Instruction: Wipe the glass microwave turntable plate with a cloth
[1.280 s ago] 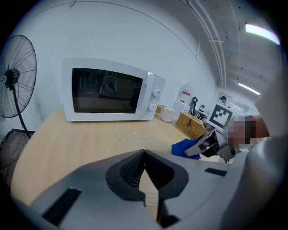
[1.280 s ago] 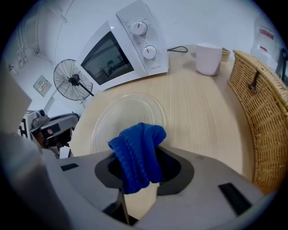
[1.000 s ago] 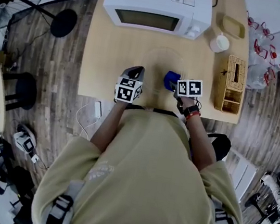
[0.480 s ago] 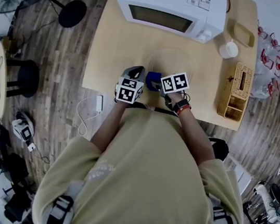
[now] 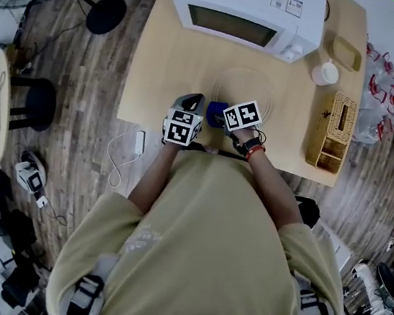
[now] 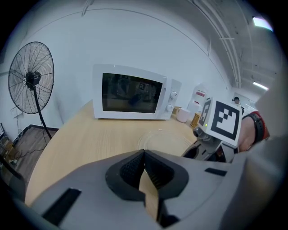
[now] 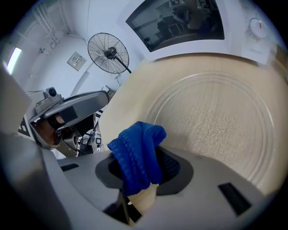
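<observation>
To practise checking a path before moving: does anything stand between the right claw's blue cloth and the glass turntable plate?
Nothing visible does. The right claw, shut on the blue cloth, has the glass turntable plate lying right ahead of it. The left claw sits off to its left, shut and empty.

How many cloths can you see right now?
1. The blue cloth is clamped in the right gripper, by the near rim of the glass plate. No other shows, though the microwave could hide one.
</observation>
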Motion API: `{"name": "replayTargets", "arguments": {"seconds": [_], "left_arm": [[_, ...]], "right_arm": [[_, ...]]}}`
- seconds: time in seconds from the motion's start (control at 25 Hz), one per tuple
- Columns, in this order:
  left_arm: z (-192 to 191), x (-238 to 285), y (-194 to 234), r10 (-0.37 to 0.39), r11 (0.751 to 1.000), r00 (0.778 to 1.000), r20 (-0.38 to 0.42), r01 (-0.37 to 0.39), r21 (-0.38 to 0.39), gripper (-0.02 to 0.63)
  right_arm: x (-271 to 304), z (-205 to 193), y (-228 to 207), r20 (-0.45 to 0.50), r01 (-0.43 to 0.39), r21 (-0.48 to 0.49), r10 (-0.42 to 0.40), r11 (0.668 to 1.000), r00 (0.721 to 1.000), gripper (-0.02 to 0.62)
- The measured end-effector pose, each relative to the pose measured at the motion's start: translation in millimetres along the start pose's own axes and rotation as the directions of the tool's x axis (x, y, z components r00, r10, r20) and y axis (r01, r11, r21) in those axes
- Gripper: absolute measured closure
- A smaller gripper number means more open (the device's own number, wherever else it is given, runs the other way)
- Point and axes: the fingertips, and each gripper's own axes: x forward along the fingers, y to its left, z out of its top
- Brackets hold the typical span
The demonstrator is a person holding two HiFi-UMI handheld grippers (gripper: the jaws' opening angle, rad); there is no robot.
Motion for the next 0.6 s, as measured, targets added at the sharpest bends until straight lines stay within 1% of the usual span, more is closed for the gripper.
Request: {"name": "replayTargets", "arguments": {"seconds": [0.24,0.6], "left_arm": [[3,2,-4,-0.008,1.0,1.0,0.0,0.008,0.008,0.588],[2,7,-11,-0.031,0.999,0.999,-0.014,0.031,0.024,0.588]], "right_arm": [[-6,-6,-5,-0.014,0.026,-0.015,-0.026,1.0,1.0,0.456],[-16,-17,-13,-0.017,0.029,-0.02,-0.029,0.999,0.999,0.456]]}}
